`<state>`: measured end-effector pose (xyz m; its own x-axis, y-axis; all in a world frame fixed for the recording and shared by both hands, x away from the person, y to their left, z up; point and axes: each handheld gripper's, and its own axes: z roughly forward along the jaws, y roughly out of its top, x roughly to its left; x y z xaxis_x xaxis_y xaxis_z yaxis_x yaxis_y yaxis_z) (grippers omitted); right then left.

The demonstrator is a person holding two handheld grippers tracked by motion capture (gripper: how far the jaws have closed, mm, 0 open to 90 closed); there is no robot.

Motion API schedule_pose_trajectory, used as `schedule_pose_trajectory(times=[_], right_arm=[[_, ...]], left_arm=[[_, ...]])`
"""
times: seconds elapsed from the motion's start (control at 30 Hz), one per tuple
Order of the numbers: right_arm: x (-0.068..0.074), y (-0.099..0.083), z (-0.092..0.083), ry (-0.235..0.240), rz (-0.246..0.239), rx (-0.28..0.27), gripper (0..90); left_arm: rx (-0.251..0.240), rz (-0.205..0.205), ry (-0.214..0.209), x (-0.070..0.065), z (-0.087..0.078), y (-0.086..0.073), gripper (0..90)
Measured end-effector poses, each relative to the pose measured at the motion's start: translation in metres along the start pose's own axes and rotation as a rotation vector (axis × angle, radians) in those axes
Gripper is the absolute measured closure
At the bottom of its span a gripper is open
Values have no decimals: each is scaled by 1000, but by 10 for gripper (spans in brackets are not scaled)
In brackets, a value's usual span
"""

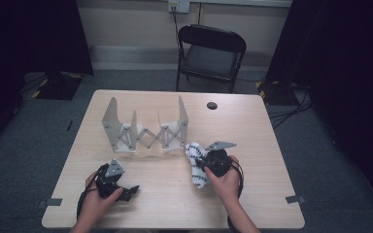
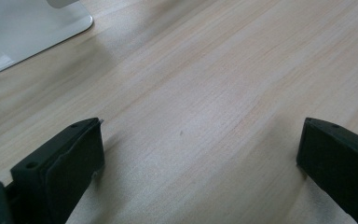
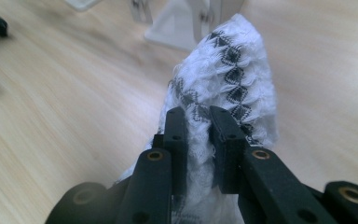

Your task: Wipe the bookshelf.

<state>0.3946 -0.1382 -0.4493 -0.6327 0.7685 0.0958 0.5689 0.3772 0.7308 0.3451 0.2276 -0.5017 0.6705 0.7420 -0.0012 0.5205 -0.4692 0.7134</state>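
Pale wooden table (image 1: 252, 121) is bearing a folding rack (image 1: 145, 130); just right of it, the right gripper (image 3: 196, 119) is pinching a white patterned sock (image 3: 233, 79), long axis pointing rackward. Left gripper (image 2: 200, 154) is resting wide open, empty.

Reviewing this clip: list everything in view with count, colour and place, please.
Cloth: one, white with a black pattern, near right of table, pinched in the right gripper.
Folding rack: one, grey-white, accordion type, upright at table centre.
Table: one, light wood.
Cable hole: one, dark, far right of tabletop.
Folding chair: one, black, beyond the table.
Wall socket: one, white, with a cable plugged in.
Left gripper: black, jaws wide apart over bare table, near left.
Right gripper: black, jaws closed on the cloth.
Hands: two, one on each gripper.
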Motion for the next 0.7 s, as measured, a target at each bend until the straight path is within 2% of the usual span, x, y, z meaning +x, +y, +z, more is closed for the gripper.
schedule_pose_trajectory(times=[0.17, 0.23, 0.27, 0.37, 0.43, 0.57, 0.63, 0.7], right_arm=[[1, 21, -22, -9, 3, -50, 781], [2, 35, -35, -23, -16, -77, 780], [2, 35, -35, -23, -16, -77, 780], [7, 66, -59, -33, -54, -160, 779], [15, 82, -65, -25, -84, -206, 777], [25, 90, -56, 1, -110, -220, 777], [32, 84, -37, 15, -117, -195, 776], [34, 77, -23, 21, -110, -170, 776]], left_arm=[[0, 3, 3, 0, 0, 0, 1], [0, 3, 3, 0, 0, 0, 1], [0, 3, 3, 0, 0, 0, 1], [2, 2, -1, 0, 0, 0, 0], [2, 2, -1, 0, 0, 0, 0], [3, 1, -1, 0, 0, 0, 0], [2, 1, -1, 0, 0, 0, 0], [3, 2, -2, 0, 0, 0, 0]])
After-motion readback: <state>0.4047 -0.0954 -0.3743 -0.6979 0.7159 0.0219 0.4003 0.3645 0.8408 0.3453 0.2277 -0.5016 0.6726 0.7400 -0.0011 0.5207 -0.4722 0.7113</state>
